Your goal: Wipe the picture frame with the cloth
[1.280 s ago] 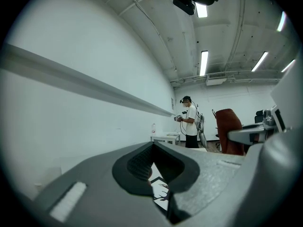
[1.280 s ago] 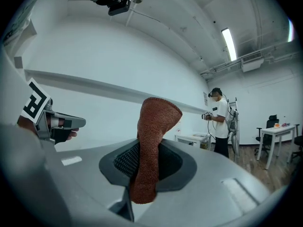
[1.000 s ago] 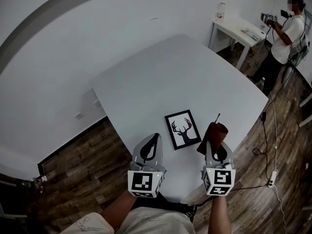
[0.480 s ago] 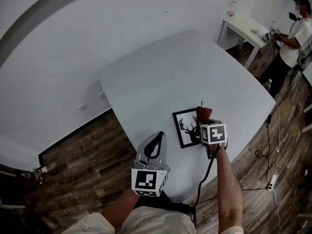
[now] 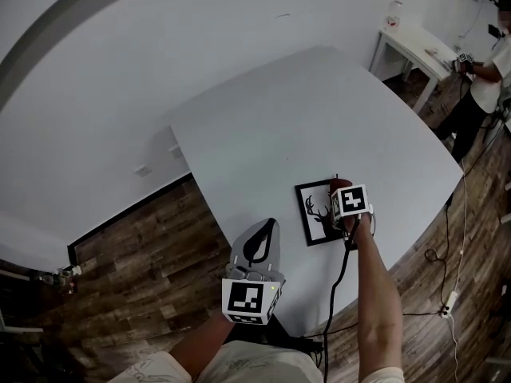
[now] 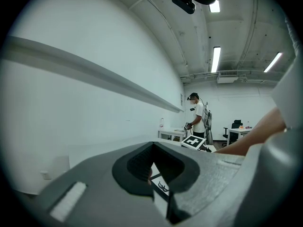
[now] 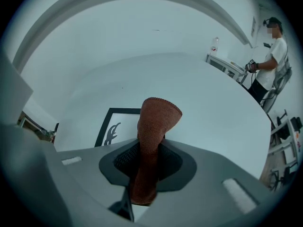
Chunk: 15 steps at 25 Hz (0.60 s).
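Your right gripper [image 5: 344,195] pinches the rust-brown cloth [image 7: 158,119] over the deer picture frame [image 5: 317,215], flat by the table's [image 5: 303,118] near edge, ready to wipe, while your left gripper [image 5: 263,234] (jaws together, empty) hangs clear.

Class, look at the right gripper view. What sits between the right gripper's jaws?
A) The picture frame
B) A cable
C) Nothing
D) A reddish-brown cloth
D. In the right gripper view, the right gripper has its jaws closed on the reddish-brown cloth, which sticks up out of them. The picture frame lies apart on the table behind it.
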Motion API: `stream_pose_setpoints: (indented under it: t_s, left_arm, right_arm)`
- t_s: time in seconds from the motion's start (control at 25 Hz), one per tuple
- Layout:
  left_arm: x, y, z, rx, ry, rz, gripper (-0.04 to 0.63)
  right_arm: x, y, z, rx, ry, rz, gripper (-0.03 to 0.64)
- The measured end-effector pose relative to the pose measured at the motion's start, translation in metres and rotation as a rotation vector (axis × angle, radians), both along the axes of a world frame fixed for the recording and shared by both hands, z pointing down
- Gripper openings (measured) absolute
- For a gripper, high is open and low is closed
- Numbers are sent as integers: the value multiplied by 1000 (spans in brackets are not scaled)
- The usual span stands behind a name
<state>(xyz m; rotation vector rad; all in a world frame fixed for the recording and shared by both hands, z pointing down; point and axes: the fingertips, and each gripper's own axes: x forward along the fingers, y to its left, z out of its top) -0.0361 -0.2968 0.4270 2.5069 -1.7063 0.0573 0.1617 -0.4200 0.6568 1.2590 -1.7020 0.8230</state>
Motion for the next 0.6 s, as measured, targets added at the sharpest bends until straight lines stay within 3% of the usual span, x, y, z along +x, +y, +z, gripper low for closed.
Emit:
stream_pose_setpoints:
  t_s: [0.32,0.6]
  left_arm:
    - [-8,-1,1,-5,1,-13,2]
    - [-11,5,3,-9,0,-17,2]
  right_arm:
    - [-18,2,11,-35,14,-32,104]
    - [-60,6,12,-49,7,-110,104]
